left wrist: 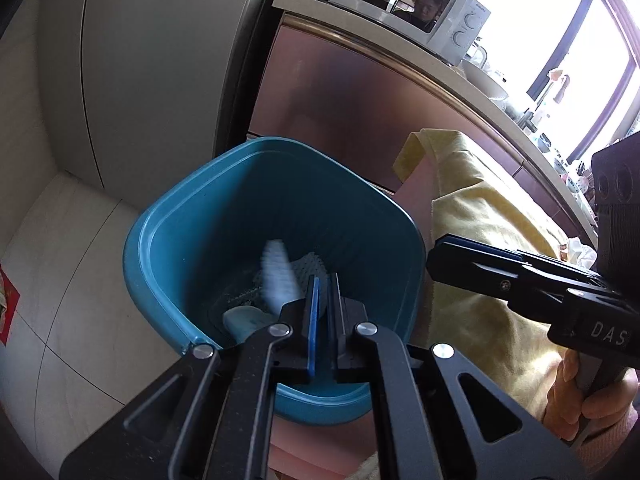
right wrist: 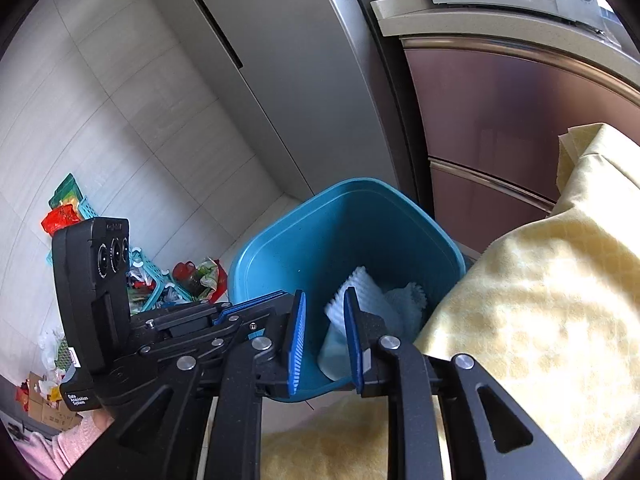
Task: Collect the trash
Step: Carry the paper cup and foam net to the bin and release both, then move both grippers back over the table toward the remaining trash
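bin [right wrist: 280,248]: you see a teal plastic bin, open-topped, rounded-square rim, upright on the floor beside the yellow-draped surface | trash [right wrist: 362,286]: white ribbed foam piece, tilted against pale blue-green wrappers at the bottom | more litter [right wrist: 196,276] lies on the floor nearby

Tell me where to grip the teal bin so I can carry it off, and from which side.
Grip the teal bin by its top rim, coming down from above on the near edge. The rim is a thin rolled lip that would fit between the pads, the mouth is open and upright, and the yellow cloth crowds its right side.
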The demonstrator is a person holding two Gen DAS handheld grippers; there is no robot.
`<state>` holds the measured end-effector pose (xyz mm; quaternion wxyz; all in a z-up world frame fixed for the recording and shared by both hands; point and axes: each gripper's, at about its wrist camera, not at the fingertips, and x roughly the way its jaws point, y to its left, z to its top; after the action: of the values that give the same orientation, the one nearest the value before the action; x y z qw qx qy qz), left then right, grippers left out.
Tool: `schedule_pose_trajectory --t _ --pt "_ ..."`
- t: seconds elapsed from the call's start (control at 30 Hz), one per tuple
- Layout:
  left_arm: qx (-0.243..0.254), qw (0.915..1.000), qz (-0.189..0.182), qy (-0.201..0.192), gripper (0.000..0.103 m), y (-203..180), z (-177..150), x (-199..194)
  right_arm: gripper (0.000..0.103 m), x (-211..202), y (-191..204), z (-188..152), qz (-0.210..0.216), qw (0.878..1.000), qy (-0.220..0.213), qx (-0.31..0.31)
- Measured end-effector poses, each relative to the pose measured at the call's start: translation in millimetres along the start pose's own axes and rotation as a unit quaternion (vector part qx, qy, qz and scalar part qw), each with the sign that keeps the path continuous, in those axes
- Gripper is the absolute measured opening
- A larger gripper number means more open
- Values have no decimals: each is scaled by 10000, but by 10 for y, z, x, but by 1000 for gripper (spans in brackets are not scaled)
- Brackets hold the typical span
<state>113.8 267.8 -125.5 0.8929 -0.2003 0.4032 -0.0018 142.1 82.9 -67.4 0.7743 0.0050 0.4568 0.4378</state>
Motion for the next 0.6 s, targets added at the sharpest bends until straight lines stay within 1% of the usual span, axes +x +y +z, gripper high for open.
schedule_pose_trajectory --t 0.1,0.2,0.3,0.33,0.37,0.4,0.47,0.53,0.6 --pt "17 10000 -5 -73 4 -14 -24 -58 22 -68 -28 -21 17 10000 -79 -3" --pt "83 9998 -23 -187 9 -60 -26 -149 23 -203 -38 -66 58 9998 -211 20" --pt "210 9991 -89 -355 20 -169 -26 -277 23 -381 -54 -110 48 9993 -380 -43" --pt "265 9987 -114 -412 26 -216 -30 -322 23 -460 -59 -128 29 9990 -443 -70" --pt "327 9983 -139 -466 29 -266 -36 -366 24 -543 -58 -158 10 9986 -515 -94" --pt "406 9976 -190 -521 30 -335 -41 -411 24 -641 -56 -195 -12 9981 -600 -120" --pt "586 9959 -304 -619 35 -478 -60 -498 28 -845 -79 -271 -95 9968 -767 -178" --pt "805 9934 -464 -670 39 -657 -86 -565 28 -1044 -105 -355 -199 9953 -926 -196" --pt "1029 9902 -659 -679 40 -846 -126 -605 29 -1267 -157 -453 -330 9929 -1130 -176"
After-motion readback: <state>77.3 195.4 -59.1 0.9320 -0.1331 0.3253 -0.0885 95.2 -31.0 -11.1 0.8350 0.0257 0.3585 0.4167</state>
